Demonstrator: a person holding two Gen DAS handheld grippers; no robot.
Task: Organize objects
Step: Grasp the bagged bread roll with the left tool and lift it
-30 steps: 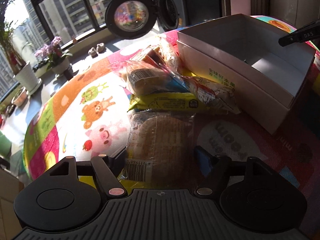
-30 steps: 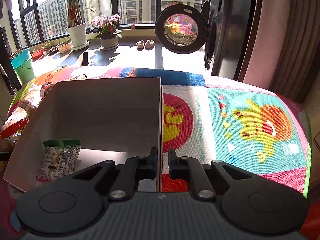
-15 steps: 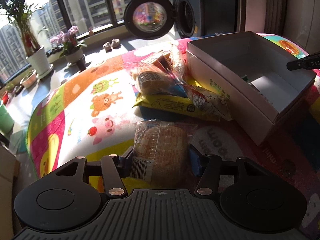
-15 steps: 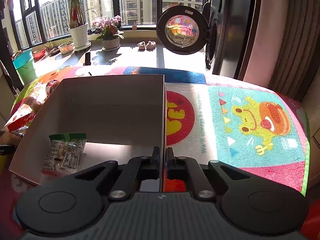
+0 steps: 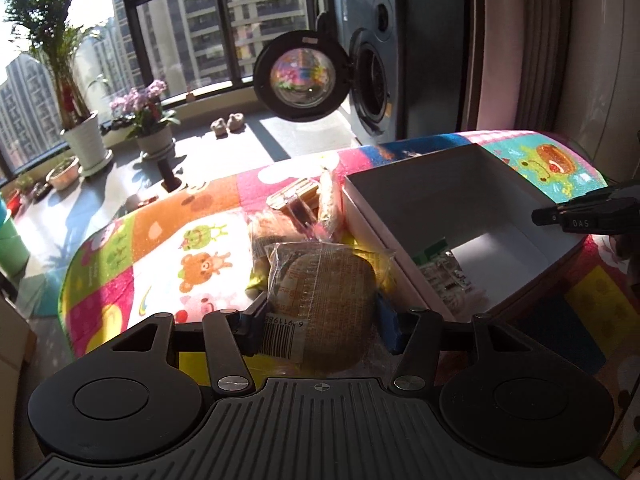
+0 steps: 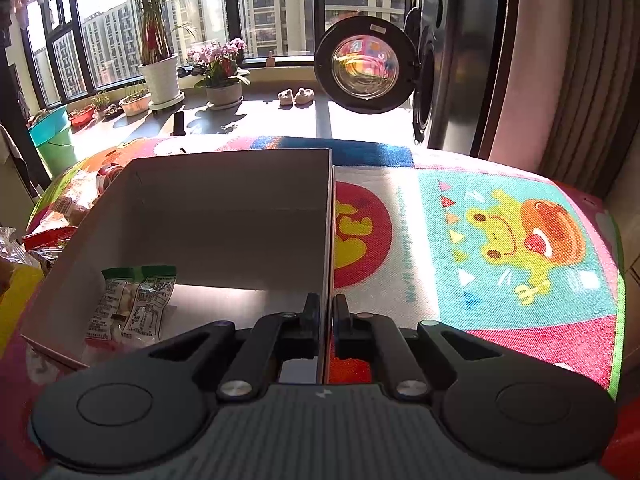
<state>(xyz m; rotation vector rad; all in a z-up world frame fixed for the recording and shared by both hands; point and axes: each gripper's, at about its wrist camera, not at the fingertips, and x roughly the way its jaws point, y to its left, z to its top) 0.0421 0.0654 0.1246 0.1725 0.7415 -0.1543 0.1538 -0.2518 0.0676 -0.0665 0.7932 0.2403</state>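
My left gripper (image 5: 320, 316) is shut on a clear-wrapped brown bread packet (image 5: 324, 300) and holds it lifted above the colourful mat, just left of the white cardboard box (image 5: 400, 208). My right gripper (image 6: 326, 312) is shut on the box's right wall (image 6: 327, 216); it also shows in the left wrist view (image 5: 580, 216) at the box's far edge. A green-topped snack packet (image 6: 132, 304) lies inside the box, also seen in the left wrist view (image 5: 440, 268). More wrapped snacks (image 5: 296, 216) lie piled on the mat left of the box.
The cartoon-print mat (image 6: 500, 240) covers the table. Beyond it are a washing machine with its round door open (image 5: 300, 80), potted plants (image 5: 148, 128) on the sunlit floor, and a green bucket (image 6: 52, 136).
My left gripper has closed on the bread packet and lifted it off the mat, moving up and toward the box. My right gripper has closed fully on the box wall.
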